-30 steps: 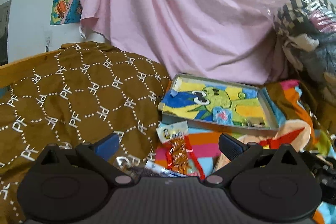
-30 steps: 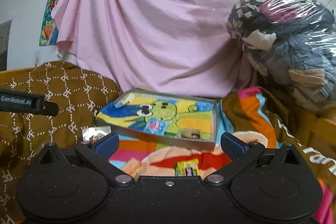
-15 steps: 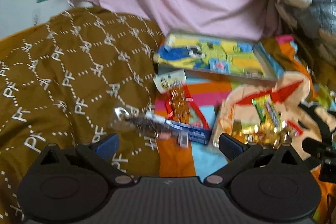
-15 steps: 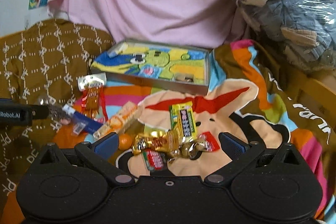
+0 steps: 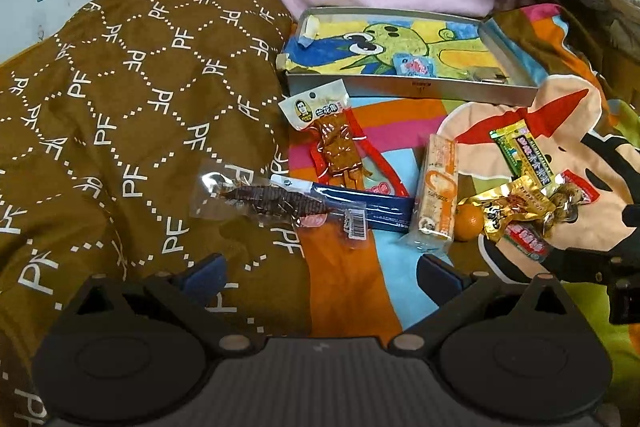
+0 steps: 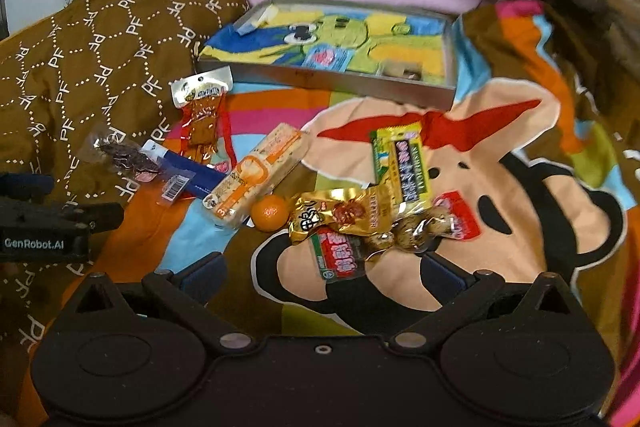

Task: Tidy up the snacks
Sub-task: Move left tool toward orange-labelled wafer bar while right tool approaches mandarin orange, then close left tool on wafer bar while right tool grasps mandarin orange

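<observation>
Right wrist view: released right gripper should straddle the gold packet, just beside the orange.

Open left gripper, snack packets, grey tray, brown blanket

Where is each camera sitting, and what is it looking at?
Left wrist: rides on the left gripper, looking down over its open fingers at the dark snack in clear wrap; the right gripper pokes in.
Right wrist: rides on the right gripper, over the gold packet; the left gripper shows.
Both share the small orange and gray tray.
</observation>
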